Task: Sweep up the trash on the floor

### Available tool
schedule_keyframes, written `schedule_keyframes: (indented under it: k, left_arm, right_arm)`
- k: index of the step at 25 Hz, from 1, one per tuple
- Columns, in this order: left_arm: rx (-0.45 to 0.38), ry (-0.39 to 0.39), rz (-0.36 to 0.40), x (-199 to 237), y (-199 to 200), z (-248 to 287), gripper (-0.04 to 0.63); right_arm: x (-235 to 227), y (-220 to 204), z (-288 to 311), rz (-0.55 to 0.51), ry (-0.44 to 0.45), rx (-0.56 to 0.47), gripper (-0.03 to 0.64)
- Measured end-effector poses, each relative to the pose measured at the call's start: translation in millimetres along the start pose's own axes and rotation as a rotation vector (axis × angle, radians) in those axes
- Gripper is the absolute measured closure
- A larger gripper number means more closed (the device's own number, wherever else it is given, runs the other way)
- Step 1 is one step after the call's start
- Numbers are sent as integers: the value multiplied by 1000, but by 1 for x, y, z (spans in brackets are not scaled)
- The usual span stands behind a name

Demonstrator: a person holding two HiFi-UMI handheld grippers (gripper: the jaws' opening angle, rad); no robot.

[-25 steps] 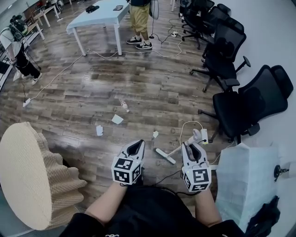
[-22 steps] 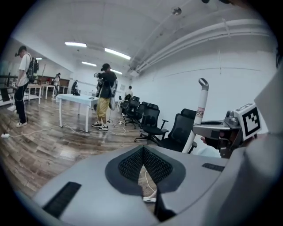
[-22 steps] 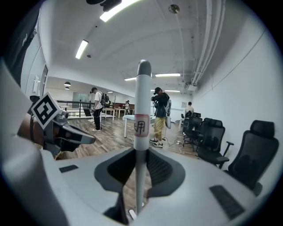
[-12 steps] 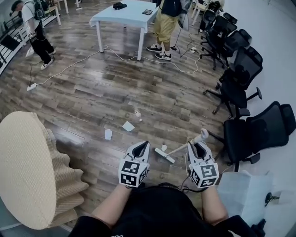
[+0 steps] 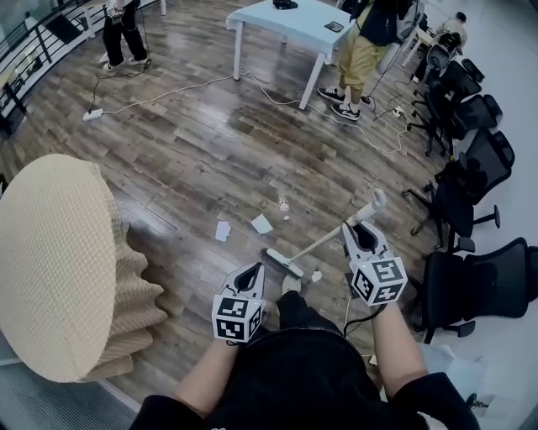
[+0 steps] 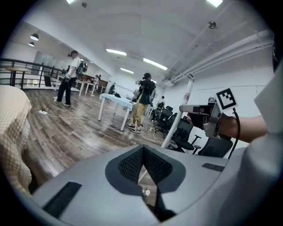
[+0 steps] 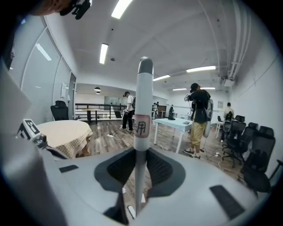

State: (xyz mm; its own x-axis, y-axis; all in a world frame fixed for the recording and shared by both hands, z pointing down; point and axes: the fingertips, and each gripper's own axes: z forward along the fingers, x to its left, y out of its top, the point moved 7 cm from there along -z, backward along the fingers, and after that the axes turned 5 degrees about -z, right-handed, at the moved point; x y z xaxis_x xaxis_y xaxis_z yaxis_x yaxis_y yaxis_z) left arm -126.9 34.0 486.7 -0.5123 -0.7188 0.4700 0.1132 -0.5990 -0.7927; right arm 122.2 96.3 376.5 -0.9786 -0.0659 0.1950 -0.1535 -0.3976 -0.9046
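My right gripper [image 5: 363, 233] is shut on the white broom handle [image 5: 349, 225], which slants down to the broom head [image 5: 283, 262] on the wood floor. In the right gripper view the handle [image 7: 141, 128] stands upright between the jaws of the right gripper [image 7: 140, 176]. Two paper scraps [image 5: 223, 230] [image 5: 261, 223] and a small bottle-like piece [image 5: 284, 205] lie just beyond the head. A crumpled bit [image 5: 317, 275] lies to its right. My left gripper [image 5: 248, 280] is shut on nothing, low at the left; it [image 6: 143, 170] looks towards the right gripper.
A round table with a beige cloth [image 5: 50, 269] fills the left. Black office chairs [image 5: 471, 168] line the right wall. A white table [image 5: 286, 21] and a standing person [image 5: 361, 50] are at the far end. Cables [image 5: 168, 92] trail over the floor.
I have turned right and stepped forward. The right gripper rose with the handle, and the broom head moved past the crumpled bit towards the paper scraps. The left gripper stayed shut.
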Motion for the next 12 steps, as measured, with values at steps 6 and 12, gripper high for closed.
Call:
schedule_keyframes:
  k: [6, 12]
  left_arm:
    - [-76, 132, -45, 41, 12, -21, 598]
    - [-101, 320, -113, 83, 7, -45, 598]
  right_arm:
    - [41, 20, 69, -128, 181, -9, 529]
    - [89, 17, 153, -301, 415, -7, 529]
